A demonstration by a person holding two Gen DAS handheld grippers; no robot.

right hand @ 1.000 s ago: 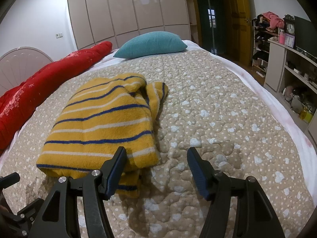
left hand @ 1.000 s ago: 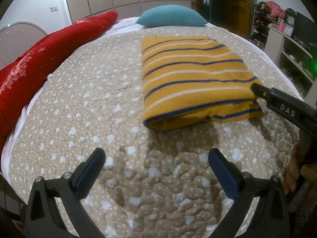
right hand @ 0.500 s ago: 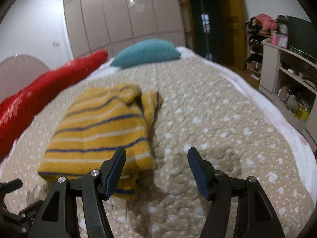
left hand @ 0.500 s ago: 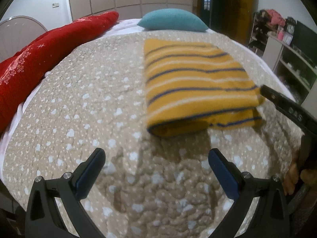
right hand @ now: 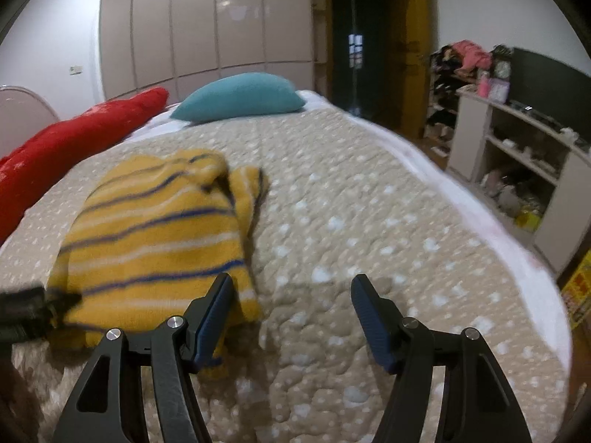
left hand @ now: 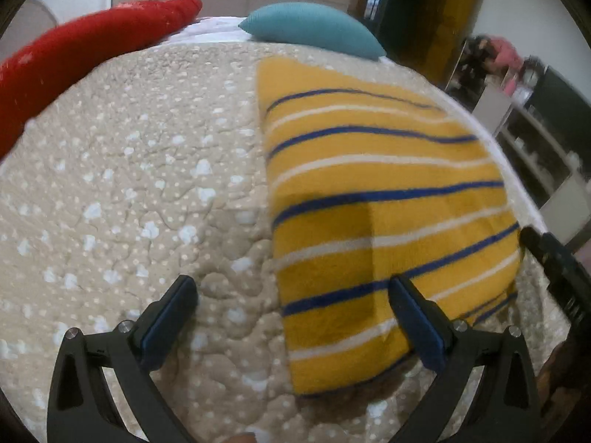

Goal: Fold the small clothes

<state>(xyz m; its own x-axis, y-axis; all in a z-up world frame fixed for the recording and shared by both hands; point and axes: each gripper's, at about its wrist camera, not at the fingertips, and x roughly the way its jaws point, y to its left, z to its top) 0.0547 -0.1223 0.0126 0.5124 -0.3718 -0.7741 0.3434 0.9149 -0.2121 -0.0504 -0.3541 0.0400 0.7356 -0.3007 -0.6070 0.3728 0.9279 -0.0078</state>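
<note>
A folded yellow garment (left hand: 376, 199) with blue and white stripes lies flat on the beige dotted quilt (left hand: 129, 184). My left gripper (left hand: 291, 288) hangs open just above the garment's near left corner, with its right finger over the cloth and its left finger over bare quilt. In the right wrist view the garment (right hand: 155, 236) lies to the left, its far end bunched. My right gripper (right hand: 291, 288) is open over the quilt beside the garment's near right edge, its left finger over the cloth's edge. Neither gripper holds anything. A finger of the right gripper (left hand: 554, 269) shows at the garment's right corner.
A long red bolster (left hand: 74, 62) runs along the bed's left side and a teal pillow (left hand: 314, 29) lies at the head. White shelves (right hand: 517, 155) with clutter stand past the bed's right edge. Bare quilt (right hand: 369, 221) stretches right of the garment.
My left gripper has moved forward and right, so the garment's near left corner now lies between its fingers. The right gripper has stayed in place and tipped upward a little.
</note>
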